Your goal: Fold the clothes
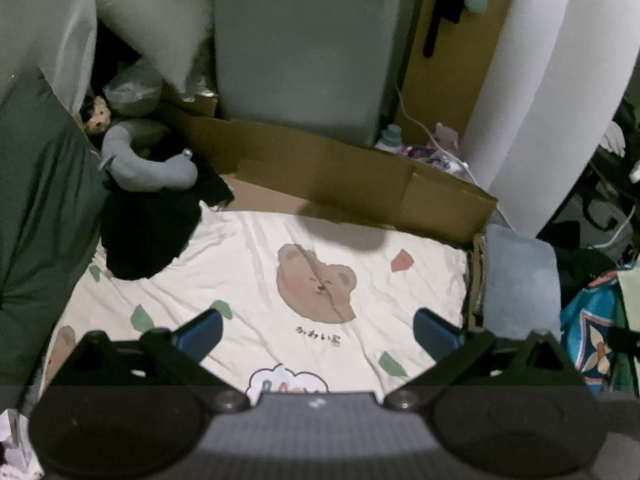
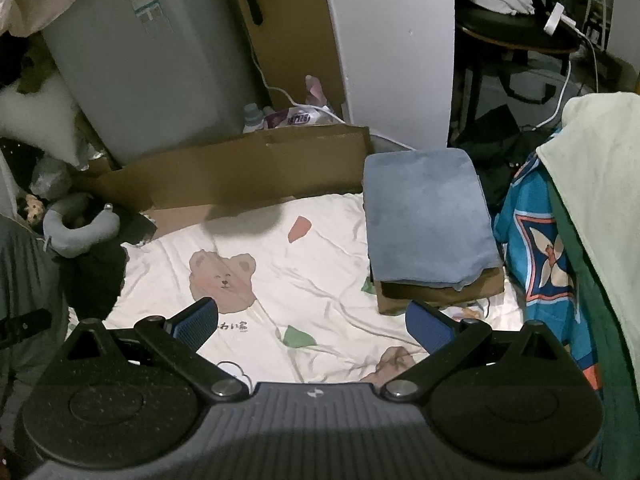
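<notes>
Left gripper [image 1: 318, 334]: you are holding it above the bear-print sheet [image 1: 248, 280] with the jaws spread wide and nothing lying between the blue pads [image 1: 202, 332].
Right gripper [image 2: 312, 326]: you are hovering it over the same sheet, jaws likewise standing wide apart and carrying nothing.
Clothes, unfolded: a dark garment [image 1: 148, 232] is lying crumpled at the sheet's far-left corner, partly under a grey neck pillow [image 1: 148, 168]; neither gripper is touching it.
Clothes, folded: a blue folded piece [image 2: 426, 216] is sitting on top of a brown folded piece [image 2: 440, 296], stacked at the sheet's right edge, just beyond your right gripper's right finger.
Cardboard box [image 1: 352, 184]: it is lying flattened along the sheet's far edge; you cannot tell from here whether anything is inside.
Behind the cardboard: a bottle [image 2: 253, 117] and a printed pouch [image 2: 296, 118] are standing beside a tall grey appliance [image 2: 160, 60].
Right margin: a blue patterned cloth [image 2: 540, 248] is hanging just beside the stack, with a pale towel [image 2: 600, 184] draping over it.
</notes>
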The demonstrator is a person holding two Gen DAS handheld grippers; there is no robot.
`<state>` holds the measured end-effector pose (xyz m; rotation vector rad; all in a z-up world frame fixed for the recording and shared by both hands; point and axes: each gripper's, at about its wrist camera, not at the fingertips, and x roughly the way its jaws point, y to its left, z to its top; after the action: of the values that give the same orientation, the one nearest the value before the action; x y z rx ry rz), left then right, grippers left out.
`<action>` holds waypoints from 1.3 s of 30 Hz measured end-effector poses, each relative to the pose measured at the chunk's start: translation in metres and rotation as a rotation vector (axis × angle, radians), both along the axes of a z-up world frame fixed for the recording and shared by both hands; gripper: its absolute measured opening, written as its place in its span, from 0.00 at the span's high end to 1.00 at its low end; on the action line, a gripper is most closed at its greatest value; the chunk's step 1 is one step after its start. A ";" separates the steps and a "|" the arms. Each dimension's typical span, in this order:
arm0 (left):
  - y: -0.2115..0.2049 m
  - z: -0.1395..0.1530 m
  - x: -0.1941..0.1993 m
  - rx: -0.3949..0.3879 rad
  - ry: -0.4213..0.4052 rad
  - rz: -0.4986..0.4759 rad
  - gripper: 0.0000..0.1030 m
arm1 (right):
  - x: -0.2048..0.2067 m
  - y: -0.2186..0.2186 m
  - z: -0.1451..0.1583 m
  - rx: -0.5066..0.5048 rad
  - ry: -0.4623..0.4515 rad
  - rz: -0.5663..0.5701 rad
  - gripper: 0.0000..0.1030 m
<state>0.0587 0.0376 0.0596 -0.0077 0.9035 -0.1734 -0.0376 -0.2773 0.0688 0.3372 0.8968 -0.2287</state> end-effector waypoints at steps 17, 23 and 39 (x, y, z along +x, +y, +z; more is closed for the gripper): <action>-0.004 -0.021 -0.009 0.012 0.075 0.057 0.00 | -0.008 0.009 -0.013 -0.068 0.060 0.084 0.00; -0.021 -0.026 -0.013 0.062 0.119 0.043 0.00 | 0.003 0.024 -0.012 -0.090 0.094 0.163 0.00; -0.024 -0.025 -0.026 0.061 0.188 0.076 0.01 | 0.011 0.044 -0.011 -0.051 0.142 0.287 0.00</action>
<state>0.0328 0.0134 0.0342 -0.0018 1.0943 -0.0751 -0.0267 -0.2332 0.0583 0.1425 1.0657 -0.0099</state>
